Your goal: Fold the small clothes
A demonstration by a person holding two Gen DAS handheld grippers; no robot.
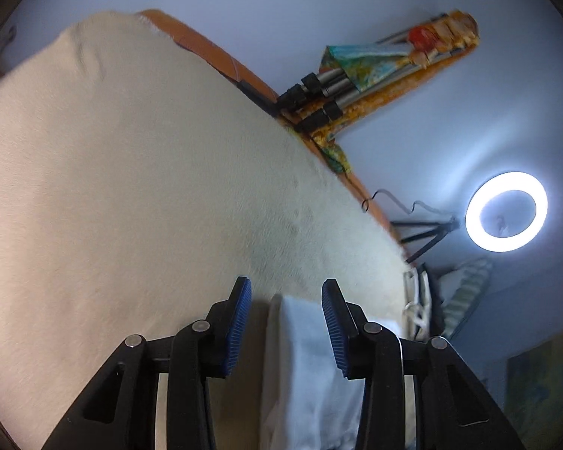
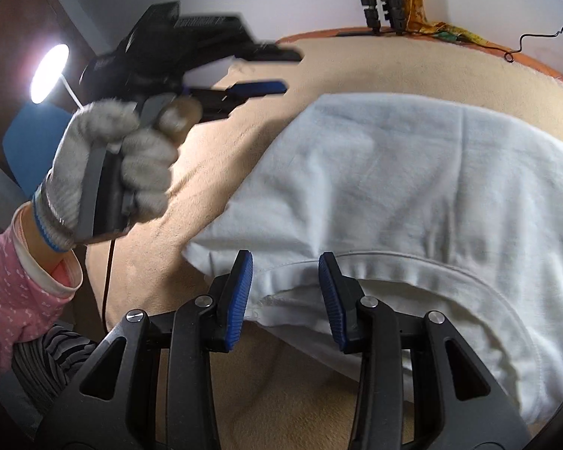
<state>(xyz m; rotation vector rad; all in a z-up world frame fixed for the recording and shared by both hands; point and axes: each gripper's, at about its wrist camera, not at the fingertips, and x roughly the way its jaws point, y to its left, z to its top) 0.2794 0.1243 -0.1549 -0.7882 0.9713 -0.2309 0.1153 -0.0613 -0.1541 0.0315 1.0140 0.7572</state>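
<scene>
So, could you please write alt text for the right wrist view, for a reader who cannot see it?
The right gripper, open, hovers over the hem of a white garment lying on a beige blanket. At left, a gloved hand holds the left gripper, also open, above the blanket beside the garment, with a lamp glowing behind.

left hand-held gripper agape | white garment beneath | cream blanket | ring light lit

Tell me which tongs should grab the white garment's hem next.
Right. The right tongs are open and low, straddling the hem of the white garment. The left tongs, also open, are raised above the beige blanket, off to the garment's side.
</scene>
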